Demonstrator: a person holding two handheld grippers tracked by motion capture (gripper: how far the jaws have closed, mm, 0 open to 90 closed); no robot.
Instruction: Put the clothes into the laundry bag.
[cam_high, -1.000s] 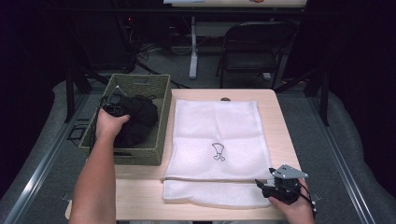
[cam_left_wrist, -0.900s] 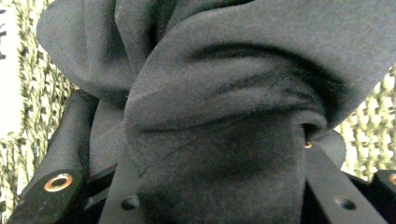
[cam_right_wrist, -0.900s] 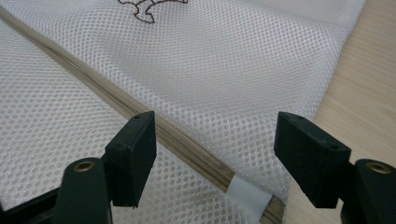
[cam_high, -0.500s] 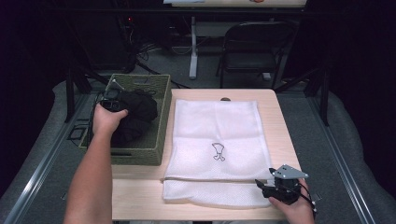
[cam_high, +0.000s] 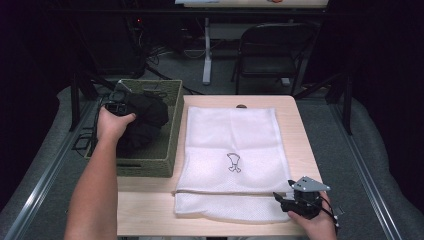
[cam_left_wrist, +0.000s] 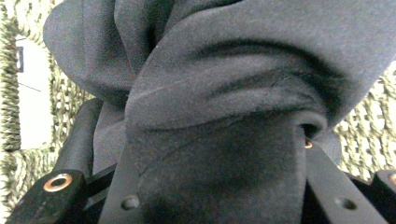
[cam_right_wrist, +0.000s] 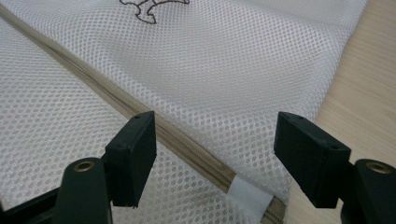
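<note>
A black garment (cam_high: 147, 112) lies bunched in a green woven basket (cam_high: 172, 130) at the table's left. My left gripper (cam_high: 117, 106) is shut on a fold of it and holds it raised over the basket. In the left gripper view the dark cloth (cam_left_wrist: 224, 93) covers both jaws of that gripper (cam_left_wrist: 219, 179). A white mesh bag (cam_high: 235, 135) with a small printed figure lies flat on the table. My right gripper (cam_high: 281, 197) rests at the bag's near right corner. It stands open (cam_right_wrist: 215, 135), one jaw on each side of the zipper (cam_right_wrist: 140, 112), close to the zipper's end.
The wooden table (cam_high: 145, 205) has bare strips in front of the bag and along its right side. A folding chair (cam_high: 270, 55) and a table leg stand on the floor beyond the far edge. Cables trail beside the basket.
My left hand has risen with the black garment and lifted the bunch higher in the basket. The right gripper and the mesh bag have stayed where they were.
</note>
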